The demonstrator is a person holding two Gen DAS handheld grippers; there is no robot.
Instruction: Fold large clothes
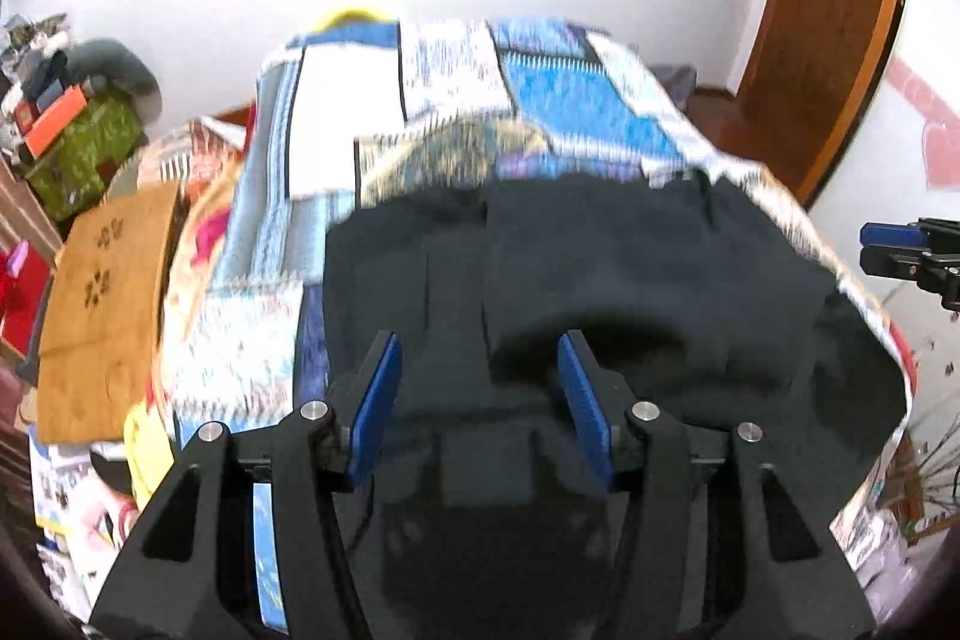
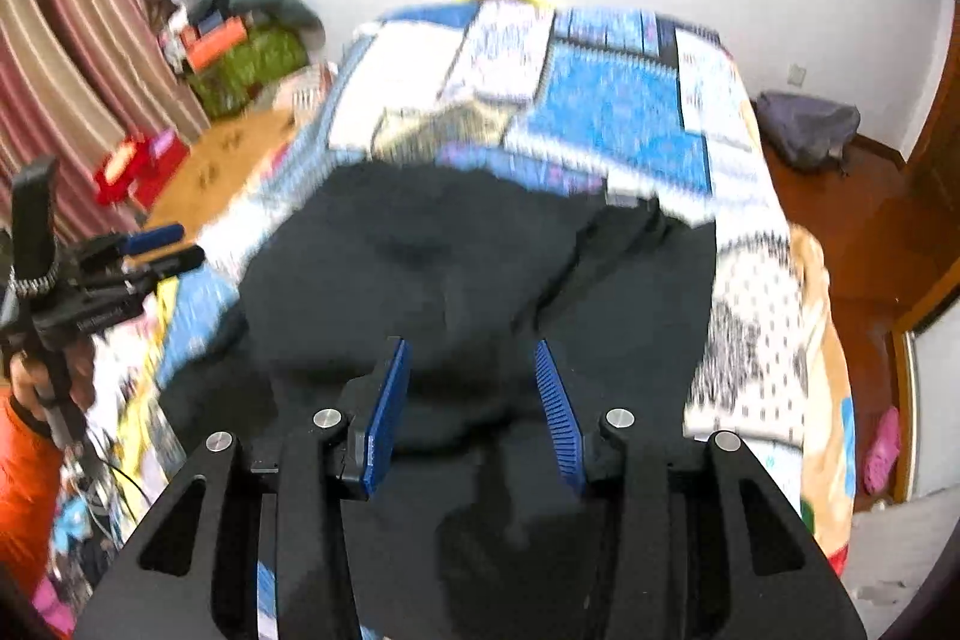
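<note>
A large black garment (image 1: 600, 268) lies spread and rumpled on a bed with a blue and white patchwork quilt (image 1: 456, 88). It also shows in the right wrist view (image 2: 480, 256). My left gripper (image 1: 480, 346) is open and empty, held above the near part of the garment. My right gripper (image 2: 471, 352) is open and empty, also above the garment's near part. The right gripper shows at the right edge of the left wrist view (image 1: 900, 250), and the left gripper at the left edge of the right wrist view (image 2: 150, 250). Both views are motion blurred.
A brown cardboard sheet (image 1: 102, 304) and cluttered boxes (image 1: 78, 142) stand left of the bed. A striped curtain (image 2: 78, 58) hangs at far left. A wooden door (image 1: 834, 10) and wood floor (image 2: 840, 232) with a grey bag (image 2: 804, 130) are to the right.
</note>
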